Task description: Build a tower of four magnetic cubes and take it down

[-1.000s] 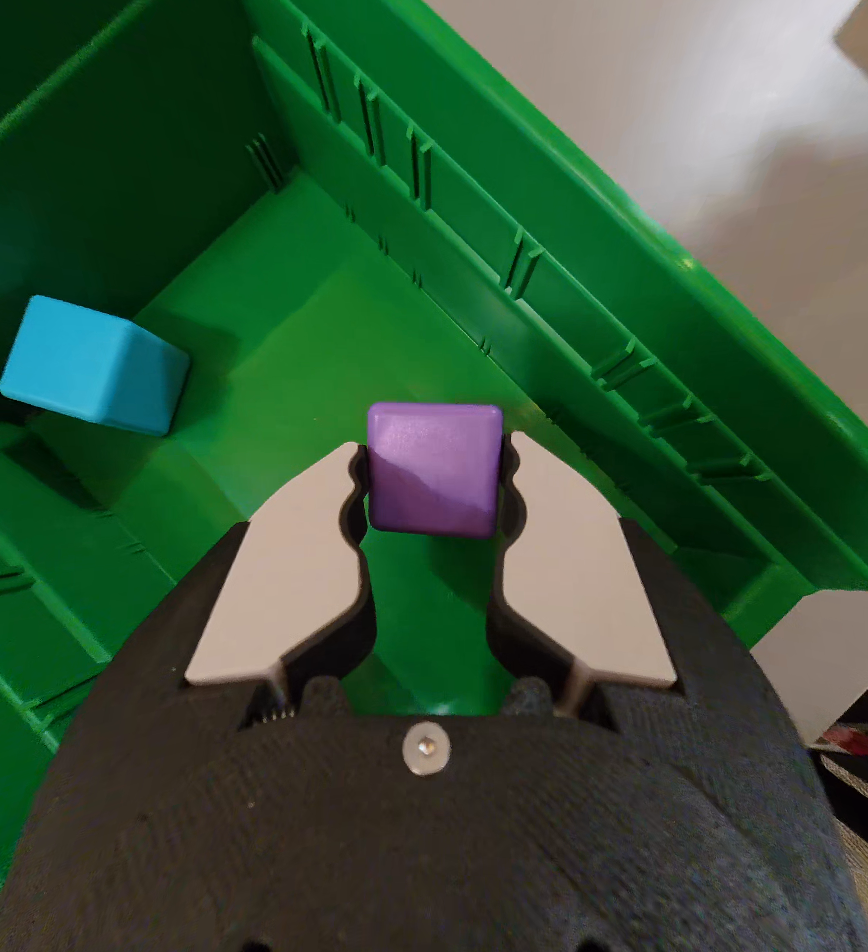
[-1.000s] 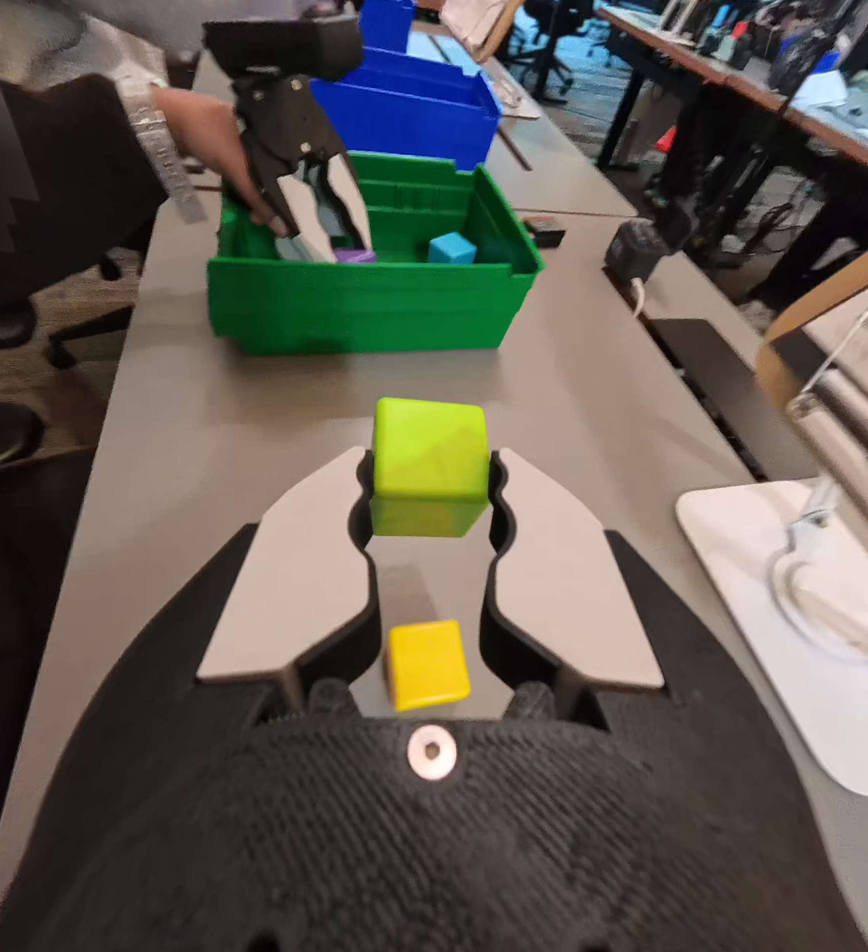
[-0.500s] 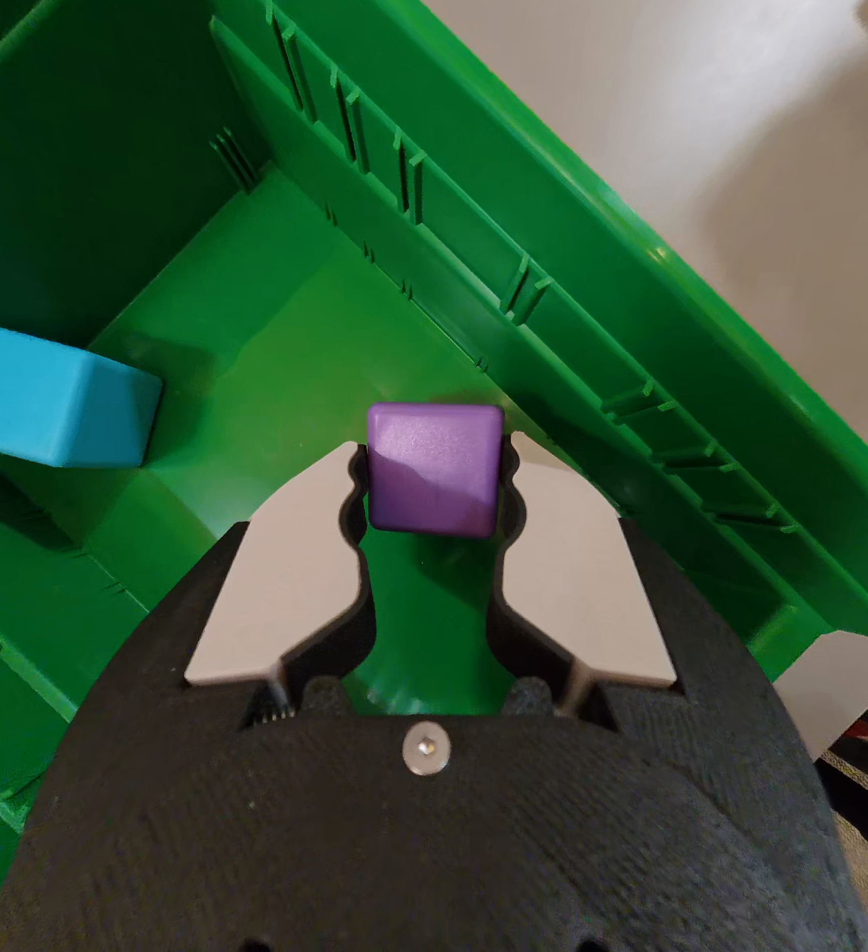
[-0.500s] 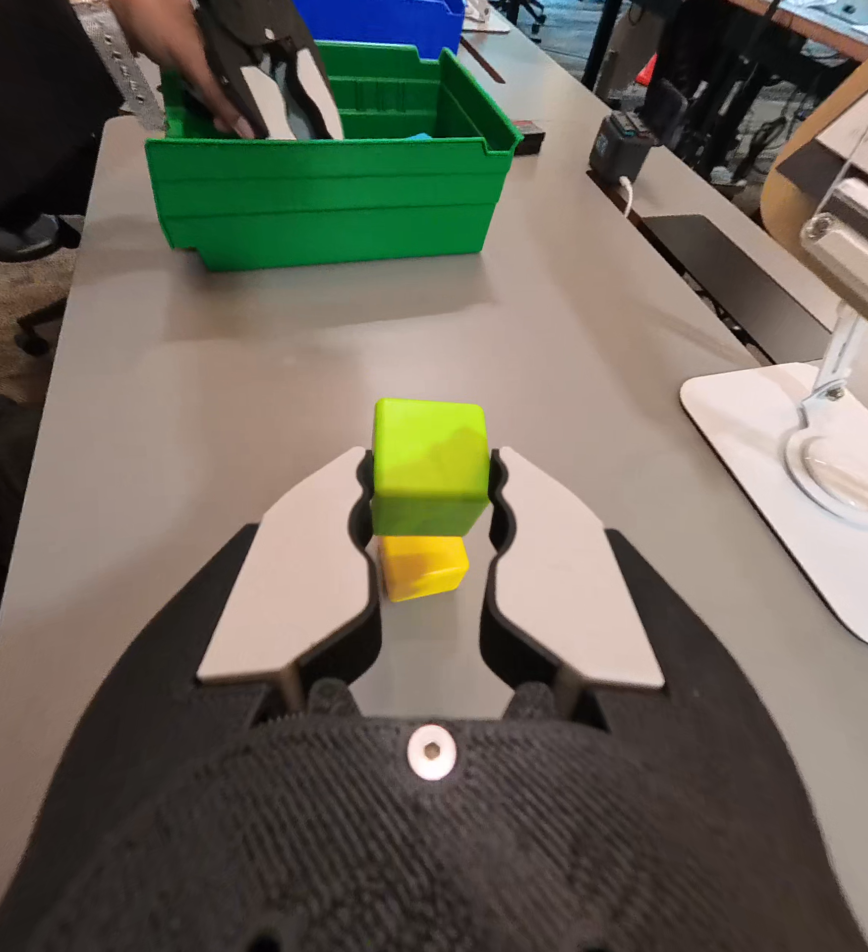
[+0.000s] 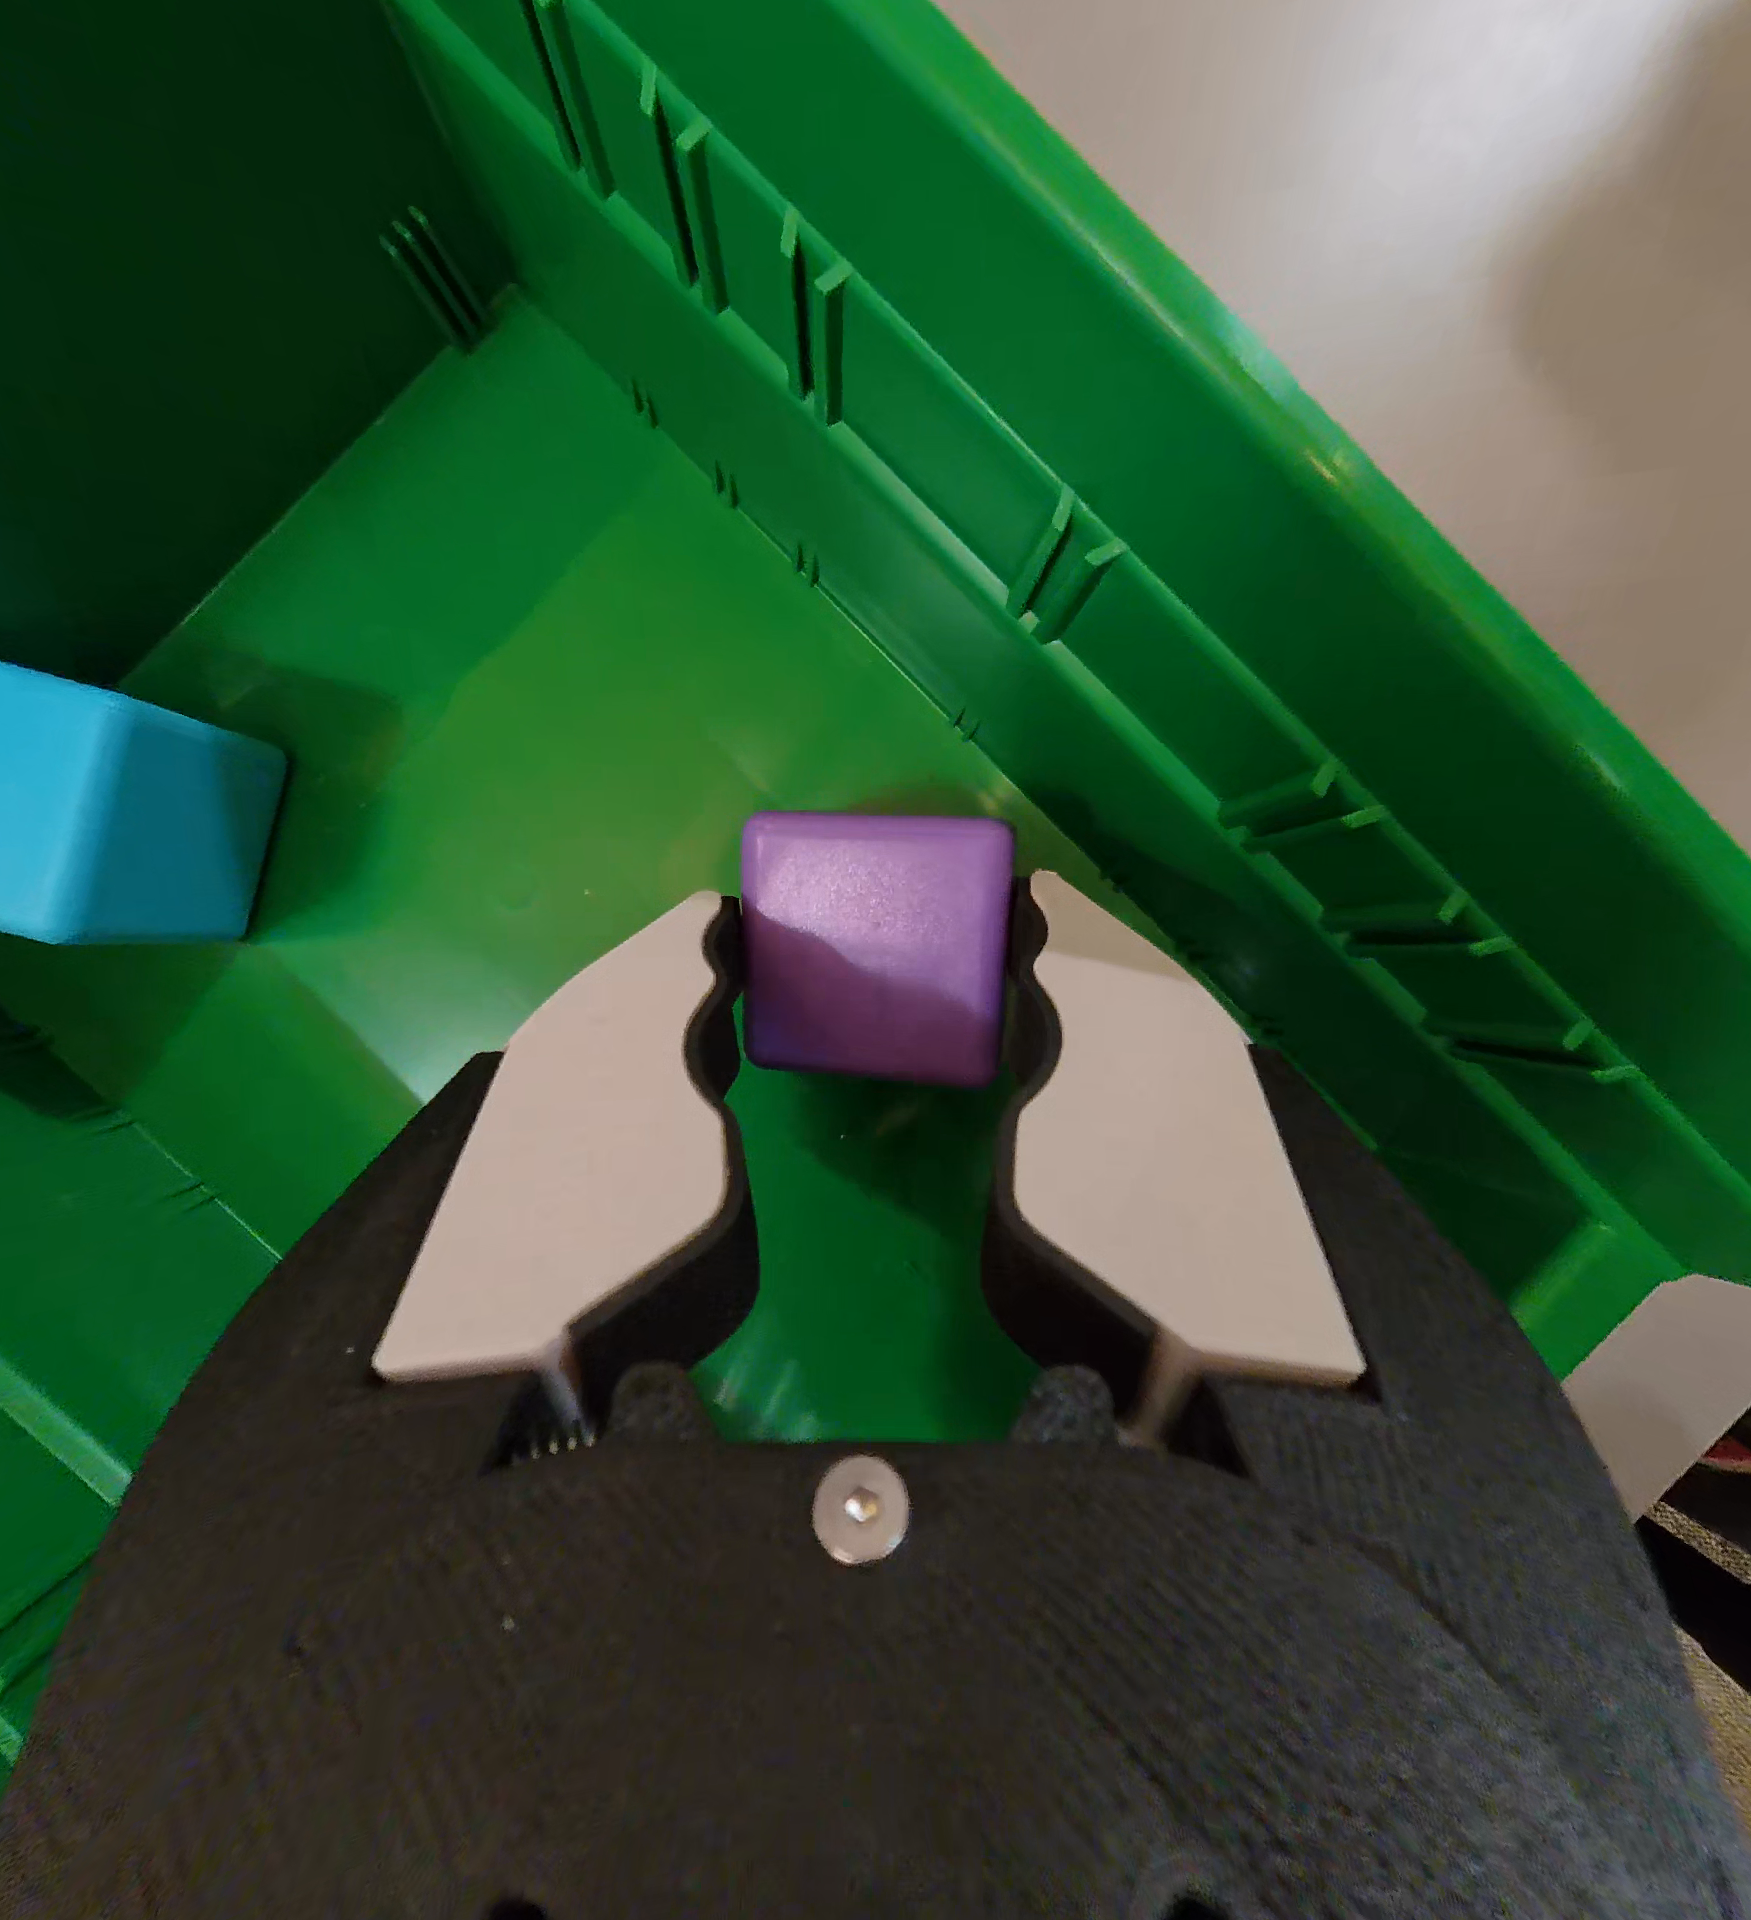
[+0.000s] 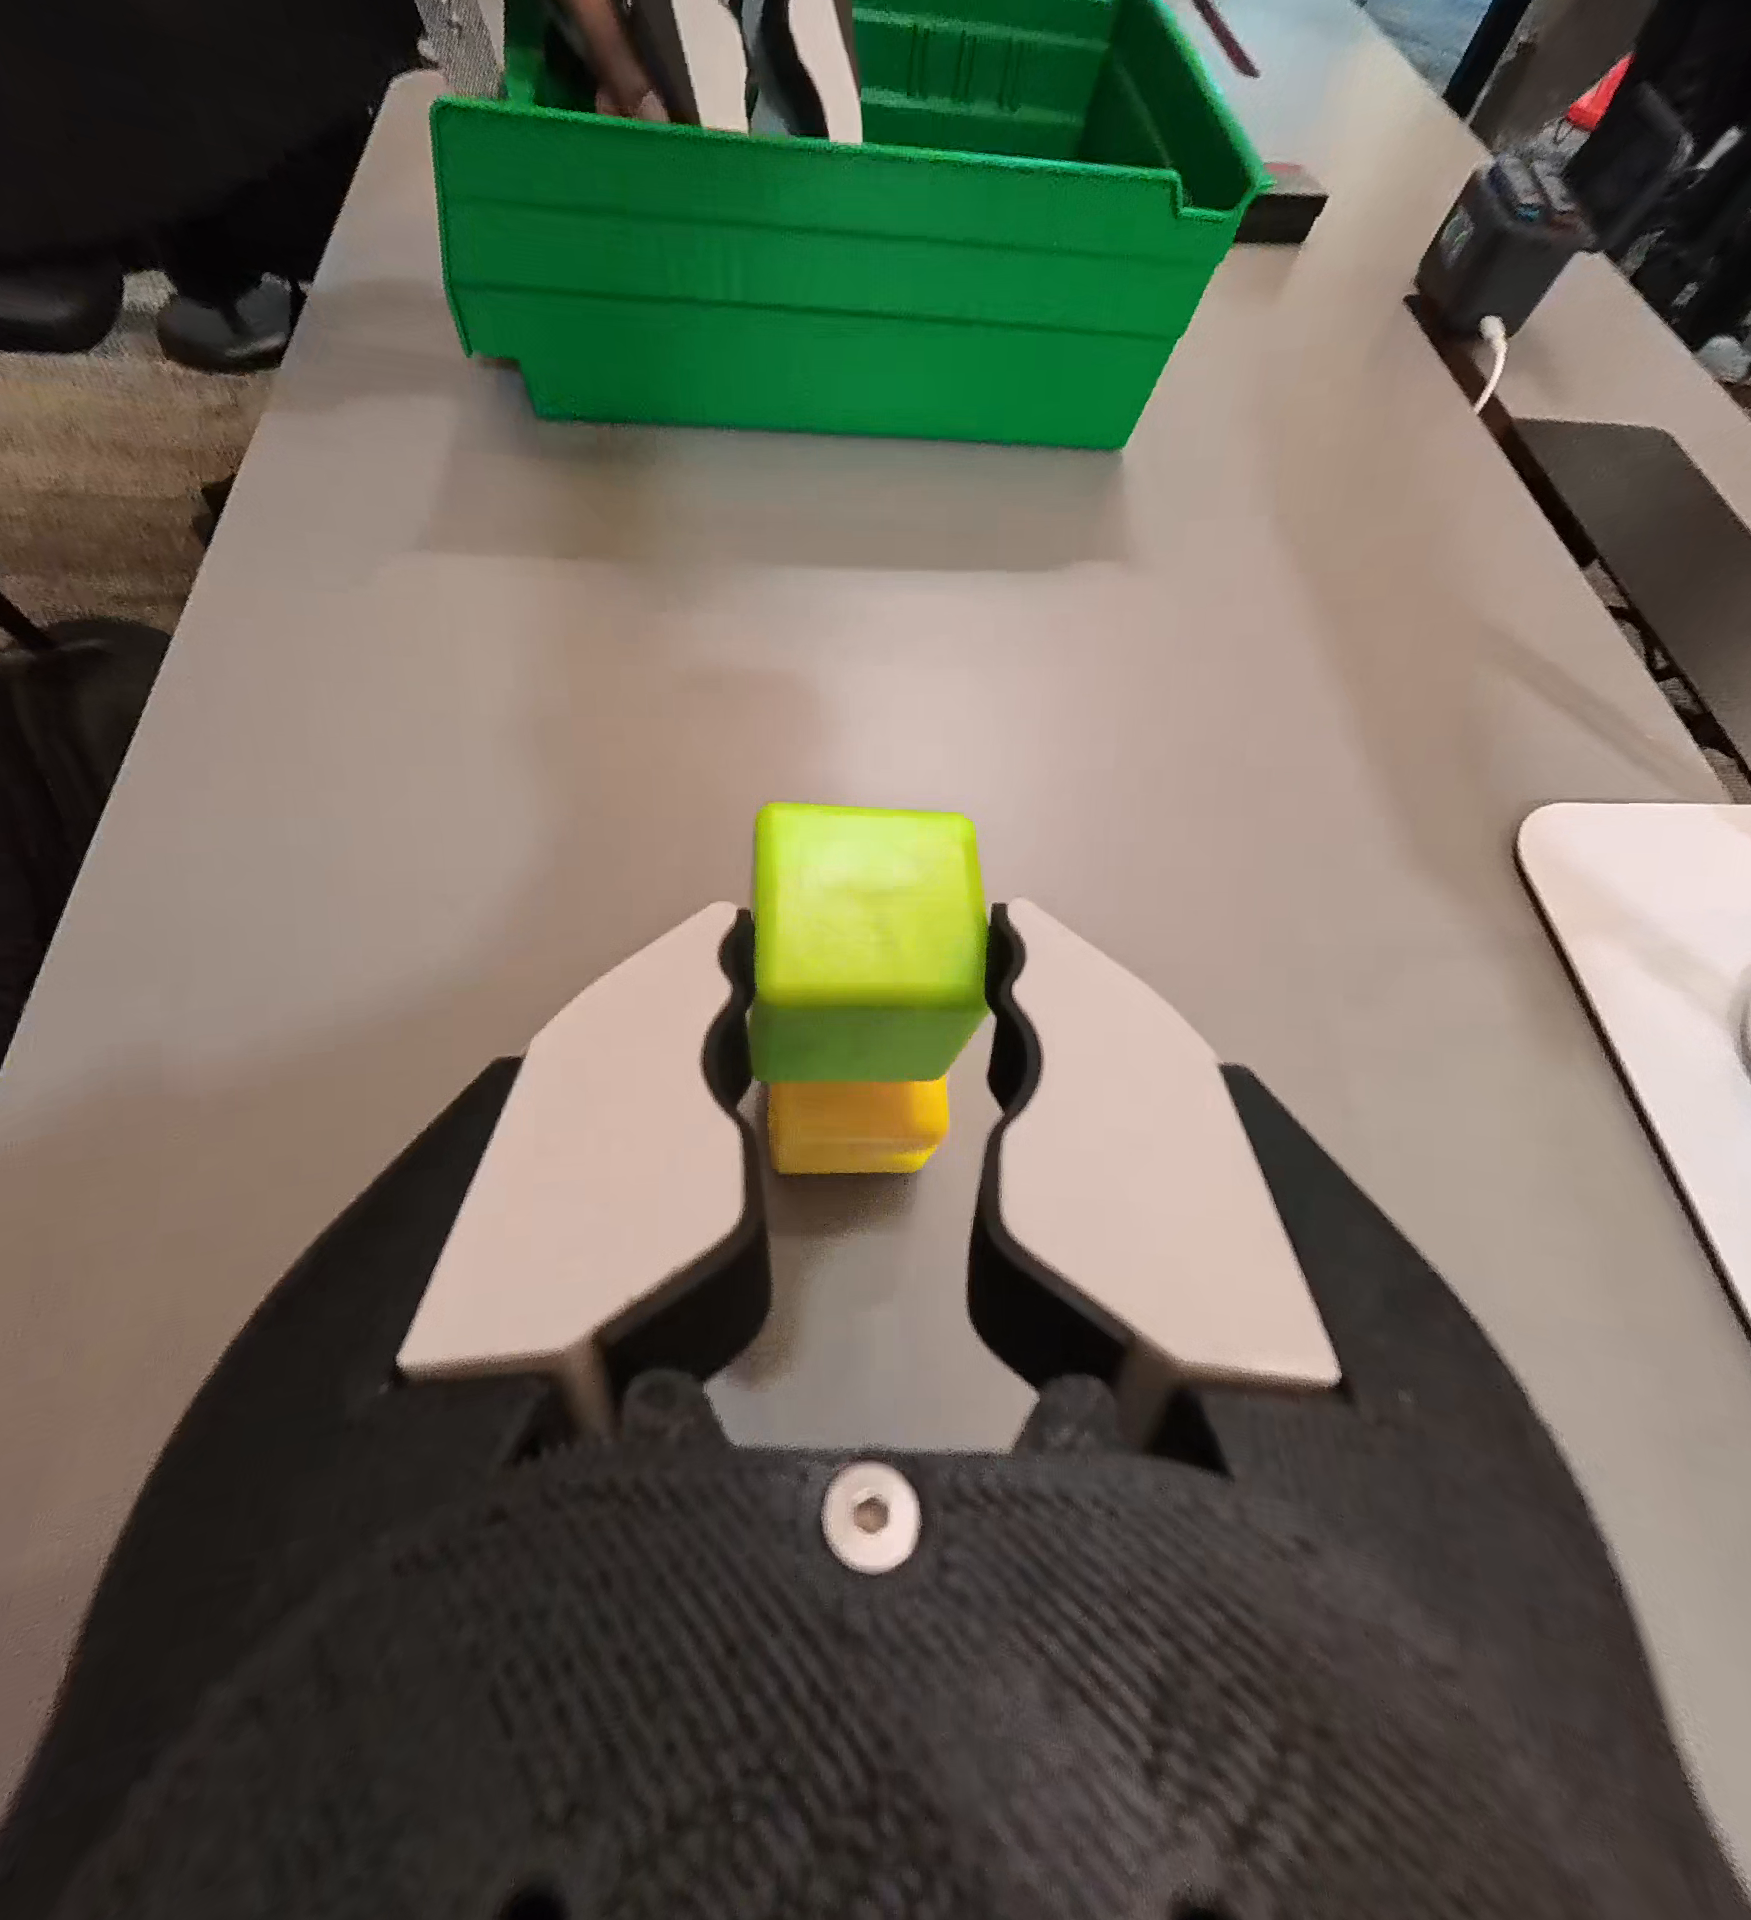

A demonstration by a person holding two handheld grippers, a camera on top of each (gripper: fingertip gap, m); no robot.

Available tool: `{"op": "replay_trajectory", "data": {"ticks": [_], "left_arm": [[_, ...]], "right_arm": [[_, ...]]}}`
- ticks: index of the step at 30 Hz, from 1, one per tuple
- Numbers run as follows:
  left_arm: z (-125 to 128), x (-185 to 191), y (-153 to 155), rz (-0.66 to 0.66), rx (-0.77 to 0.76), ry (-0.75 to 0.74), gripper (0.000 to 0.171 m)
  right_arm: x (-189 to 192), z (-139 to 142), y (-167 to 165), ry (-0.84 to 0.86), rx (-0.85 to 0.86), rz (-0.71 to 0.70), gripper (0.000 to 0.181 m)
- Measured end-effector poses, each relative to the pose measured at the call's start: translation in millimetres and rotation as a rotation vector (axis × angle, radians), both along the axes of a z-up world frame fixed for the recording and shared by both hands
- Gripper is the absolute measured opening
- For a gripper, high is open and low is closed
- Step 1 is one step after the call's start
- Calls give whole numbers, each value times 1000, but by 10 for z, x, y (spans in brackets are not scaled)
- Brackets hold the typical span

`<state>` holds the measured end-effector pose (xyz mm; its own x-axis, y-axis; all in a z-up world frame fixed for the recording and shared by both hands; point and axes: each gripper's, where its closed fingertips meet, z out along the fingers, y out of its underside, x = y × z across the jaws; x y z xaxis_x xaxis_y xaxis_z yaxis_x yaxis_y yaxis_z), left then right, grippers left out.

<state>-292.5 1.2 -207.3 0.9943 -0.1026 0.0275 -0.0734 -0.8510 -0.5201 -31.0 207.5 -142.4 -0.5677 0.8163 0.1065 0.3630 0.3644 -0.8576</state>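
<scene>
A purple cube [image 5: 876, 951] is pinched by the left gripper [image 5: 876, 971] inside the green bin [image 5: 1266, 582], while a lime cube [image 6: 866, 940] is clamped by the right gripper [image 6: 866, 987] above a yellow cube [image 6: 855, 1127].

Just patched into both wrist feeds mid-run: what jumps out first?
The left gripper is shut on a purple cube inside the green bin, where a blue block lies off to its left. Out on the grey table, the right gripper is shut on a lime-green cube directly above a yellow cube.
</scene>
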Motion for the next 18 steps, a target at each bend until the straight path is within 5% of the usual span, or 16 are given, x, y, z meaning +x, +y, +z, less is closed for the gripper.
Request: {"op": "replay_trajectory", "data": {"ticks": [18], "left_arm": [[20,20,1,-10,5,-15,52]], "right_arm": [[45,-126,86,-16,11,-7,44]]}}
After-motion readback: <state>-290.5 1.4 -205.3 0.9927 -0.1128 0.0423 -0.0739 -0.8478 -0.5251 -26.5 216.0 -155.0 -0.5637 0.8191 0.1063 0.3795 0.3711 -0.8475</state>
